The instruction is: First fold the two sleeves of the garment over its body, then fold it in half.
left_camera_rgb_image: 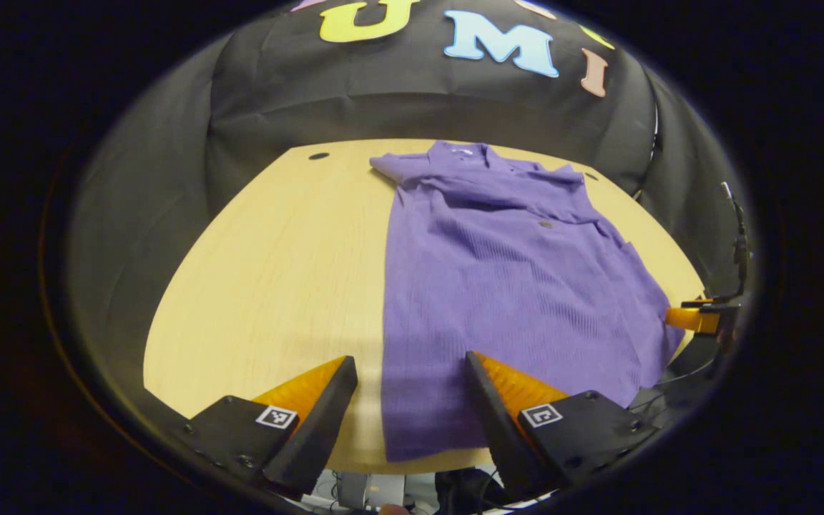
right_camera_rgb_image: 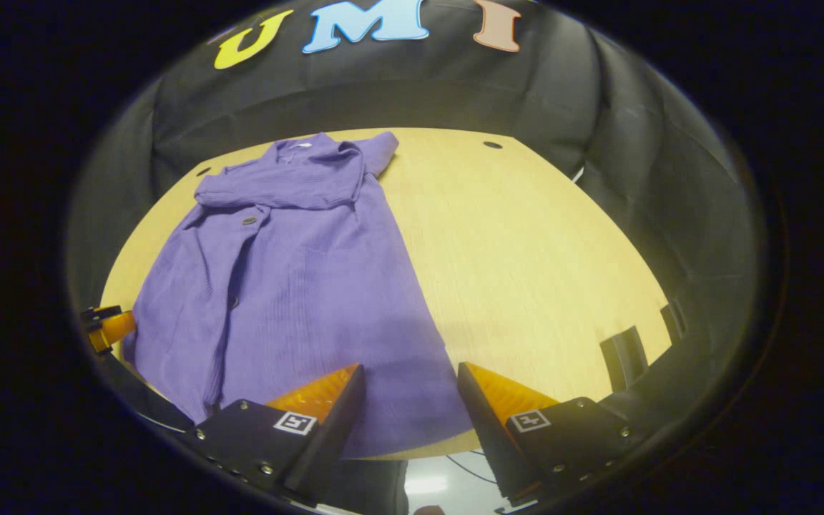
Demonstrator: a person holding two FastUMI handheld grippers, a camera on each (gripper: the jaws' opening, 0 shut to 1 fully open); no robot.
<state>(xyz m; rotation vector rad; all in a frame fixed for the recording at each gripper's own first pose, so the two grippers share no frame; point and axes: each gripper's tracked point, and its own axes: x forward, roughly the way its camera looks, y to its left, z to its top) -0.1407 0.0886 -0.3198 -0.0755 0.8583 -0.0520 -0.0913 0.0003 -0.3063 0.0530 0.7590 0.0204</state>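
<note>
Purple garment (left_camera_rgb_image: 512,286) lay flat on the pale wooden surface (left_camera_rgb_image: 276,272), collar at the far end near the booth's black cloth wall (left_camera_rgb_image: 398,107), hem at the near edge. Looked like both short sleeves were already tucked across the chest, making a bunched band just below the collar, though hard to be sure through the fisheye. Couple of dark buttons (left_camera_rgb_image: 545,224) visible down the front, fabric ribbed and a bit rumpled along one side.

In the left gripper view: left gripper (left_camera_rgb_image: 410,365) hovered over the near edge, jaws spread wide and holding nothing, one finger above bare wood, the other above the hem's corner region. Saw the right gripper's (left_camera_rgb_image: 694,318) tip at the far right, just beside the garment's side edge.

In the right gripper view: right gripper (right_camera_rgb_image: 410,372) likewise sat above the hem with jaws wide apart, empty, cloth lying under the gap between them. Same garment (right_camera_rgb_image: 297,286) filled the left half of the surface (right_camera_rgb_image: 541,250), bare wood to the right. Caught the left gripper's (right_camera_rgb_image: 108,325) tip low on the left, right by the garment's edge. Small dark hole (right_camera_rgb_image: 492,145) in the surface near the far corner.
</note>
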